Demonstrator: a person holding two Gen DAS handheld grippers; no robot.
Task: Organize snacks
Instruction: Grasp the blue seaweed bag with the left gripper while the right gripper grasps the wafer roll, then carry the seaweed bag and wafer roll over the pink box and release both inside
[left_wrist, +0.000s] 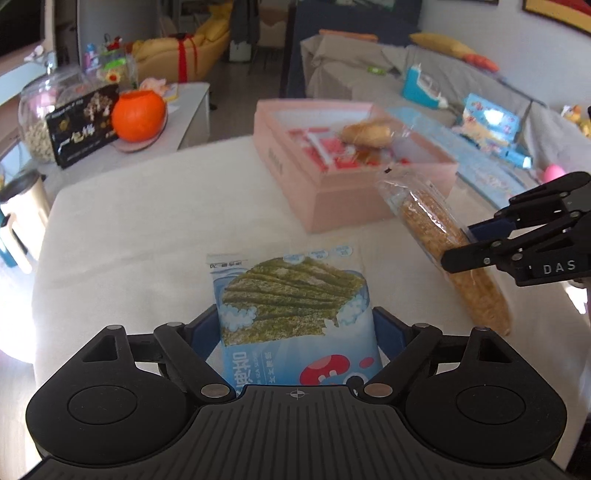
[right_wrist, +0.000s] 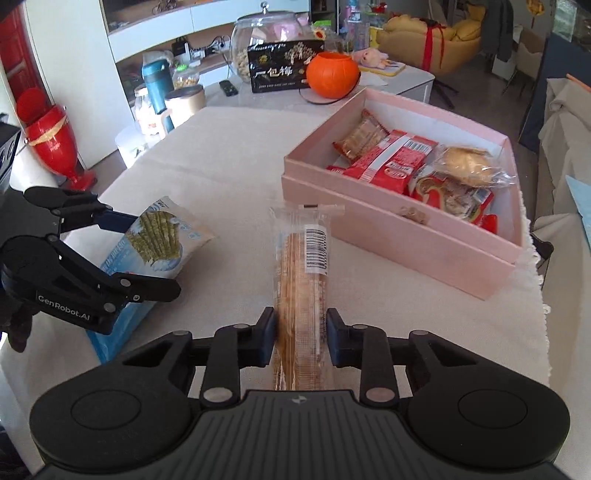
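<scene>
Ahead of you, bare white cloth (right_wrist: 229, 155) lies open between the grippers and the pink box (right_wrist: 399, 236). The box's near wall blocks a level approach; its left half, beside the red packets (right_wrist: 388, 158), stays unfilled.

Daylight fills the room, soft and even, and the pale cream tablecloth (left_wrist: 147, 221) glows almost white, blown out at its left edge in the left wrist view. The open pink cardboard box (left_wrist: 332, 199) looks smeared with motion blur there, yet sharp in the right wrist view. Only faint shadows show. Both views bulge like a fishbowl, bending walls and shelves near the corners.
</scene>
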